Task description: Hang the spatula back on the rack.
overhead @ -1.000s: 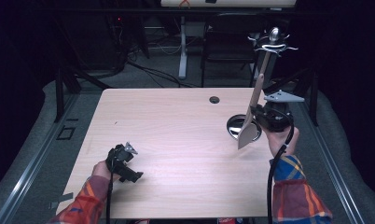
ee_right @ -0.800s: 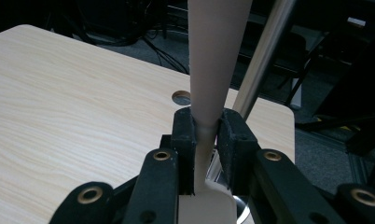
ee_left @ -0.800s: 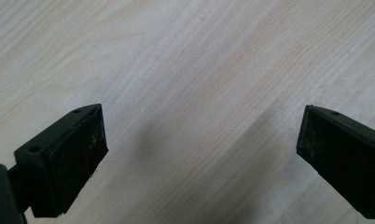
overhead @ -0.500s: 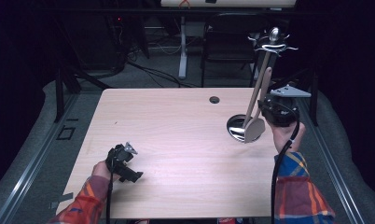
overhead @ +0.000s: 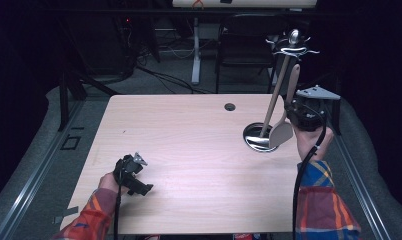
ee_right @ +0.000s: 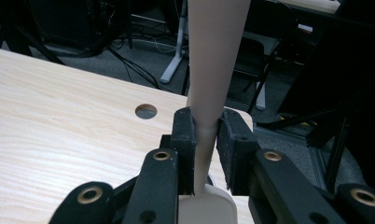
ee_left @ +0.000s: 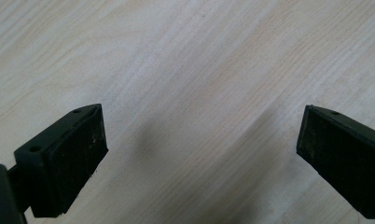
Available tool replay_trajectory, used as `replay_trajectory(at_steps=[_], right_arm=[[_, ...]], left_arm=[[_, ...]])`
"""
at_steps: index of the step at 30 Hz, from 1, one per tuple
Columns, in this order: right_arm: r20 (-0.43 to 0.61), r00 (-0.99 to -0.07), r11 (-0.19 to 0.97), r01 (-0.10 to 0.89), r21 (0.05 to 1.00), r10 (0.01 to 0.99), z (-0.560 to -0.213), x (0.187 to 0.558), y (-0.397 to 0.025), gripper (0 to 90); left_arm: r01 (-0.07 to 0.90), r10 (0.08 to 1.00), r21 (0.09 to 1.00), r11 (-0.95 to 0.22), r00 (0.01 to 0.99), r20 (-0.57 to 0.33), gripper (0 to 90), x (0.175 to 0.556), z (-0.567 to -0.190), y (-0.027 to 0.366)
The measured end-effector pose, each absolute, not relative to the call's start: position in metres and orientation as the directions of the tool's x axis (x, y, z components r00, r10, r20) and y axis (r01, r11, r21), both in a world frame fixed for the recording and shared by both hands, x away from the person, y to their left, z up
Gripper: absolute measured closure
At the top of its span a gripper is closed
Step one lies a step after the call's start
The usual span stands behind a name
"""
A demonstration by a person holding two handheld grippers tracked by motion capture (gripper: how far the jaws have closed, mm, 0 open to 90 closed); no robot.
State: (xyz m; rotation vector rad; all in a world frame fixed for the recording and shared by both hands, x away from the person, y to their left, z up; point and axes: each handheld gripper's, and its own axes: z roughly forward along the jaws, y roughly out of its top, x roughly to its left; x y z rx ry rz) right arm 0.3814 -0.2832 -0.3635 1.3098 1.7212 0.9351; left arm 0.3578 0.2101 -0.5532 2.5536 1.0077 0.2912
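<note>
spatula (overhead: 281, 131) in pale beige is hanging blade-down in the right gripper (overhead: 303, 114), its handle running up and slightly right toward the hooks of the utensil stand (overhead: 278, 90) at the far right of the table (overhead: 189, 145). in the right gripper view the right gripper (ee_right: 205, 140) is showing its two black jaws pressing on the narrow neck of the spatula (ee_right: 213, 70), one on each side, with the wider handle rising out of the top of the frame and the blade just showing below the jaws. the stand is sitting on a round shiny base (overhead: 259, 138), its wooden post leaning up to a metal knob and curved hooks at the top, and the spatula blade is hanging just right of that base, overlapping its rim in the high view; whether it is touching the base i cannot tell. a small round hole (overhead: 230, 106) is lying in the table near its far edge, left of the stand, and it is showing again (ee_right: 146, 111) beyond the jaws in the right gripper view. the right hand (overhead: 311, 140), in a plaid sleeve, is holding its gripper raised above the right edge of the table. the left gripper (overhead: 132, 172) is resting low near the near left part of the table, held by the left hand (overhead: 109, 182). in the left gripper view the left gripper (ee_left: 199, 149) is keeping its jaws wide apart, with bare wood grain between them.
</note>
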Motion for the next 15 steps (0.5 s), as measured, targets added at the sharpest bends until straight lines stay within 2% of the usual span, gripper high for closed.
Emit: replay_trajectory(at_steps=[15], right_arm=[[-0.118, -0.178, 0.180, 0.389, 0.903, 0.977, -0.3549, 0.3831, -0.2896, 77.2]], left_arm=[[0.611, 0.688, 0.411, -0.676, 0.724, 0.056, 1.7, 0.3577, -0.5537, 0.2104]])
